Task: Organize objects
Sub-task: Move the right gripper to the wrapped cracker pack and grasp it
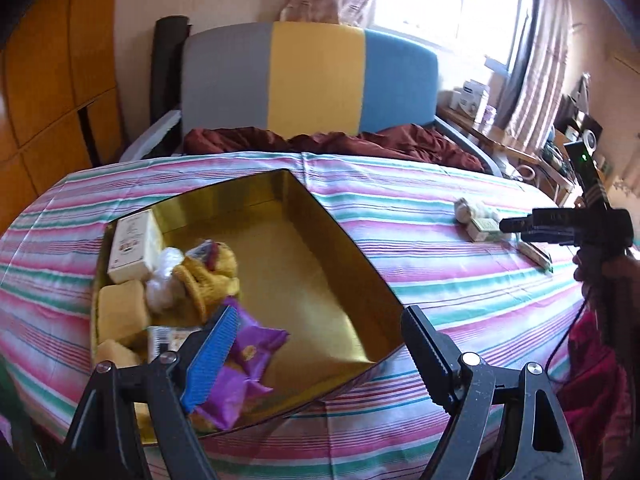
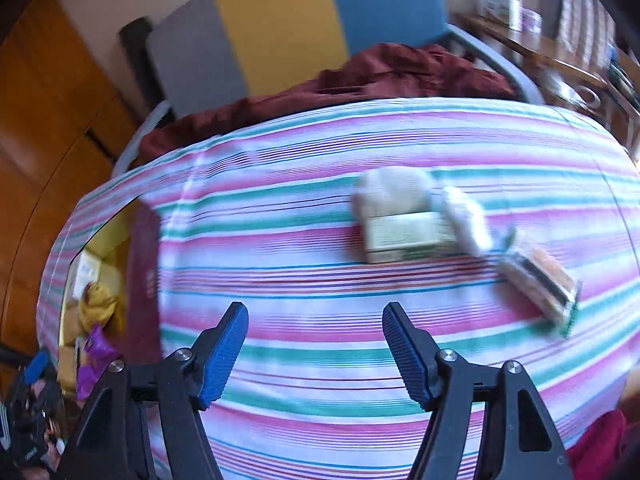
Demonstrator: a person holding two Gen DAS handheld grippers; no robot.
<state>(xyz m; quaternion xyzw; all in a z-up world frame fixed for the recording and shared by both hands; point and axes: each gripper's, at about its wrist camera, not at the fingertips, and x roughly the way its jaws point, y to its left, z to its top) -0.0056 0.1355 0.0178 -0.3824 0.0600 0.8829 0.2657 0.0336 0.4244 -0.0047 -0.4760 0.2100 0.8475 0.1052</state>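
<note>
An open gold-lined box [image 1: 288, 264] lies on the striped bedcover. Its left end holds a white carton [image 1: 134, 246], a yellow knitted item [image 1: 208, 276], a white ball [image 1: 164, 280], yellow blocks [image 1: 120, 310] and purple snack packets [image 1: 248, 344]. My left gripper [image 1: 320, 314] hangs open over the box's near part, its left finger beside the purple packets and nothing between the pads. My right gripper [image 2: 316, 308] is open and empty above the bare cover. Ahead of it to the right lie a small pale box [image 2: 408, 236], a beige plush [image 2: 396, 190], a white wrapped item [image 2: 466, 220] and a cracker pack [image 2: 540, 280].
The striped cover [image 2: 320, 152] spreads over a bed with a dark red blanket [image 1: 340, 142] and a grey, yellow and blue headboard [image 1: 316, 76] behind. A cluttered wooden desk [image 1: 500, 136] stands at the right, and wooden wardrobe doors [image 1: 52, 80] at the left. The box's maroon outer wall [image 2: 142, 280] shows left.
</note>
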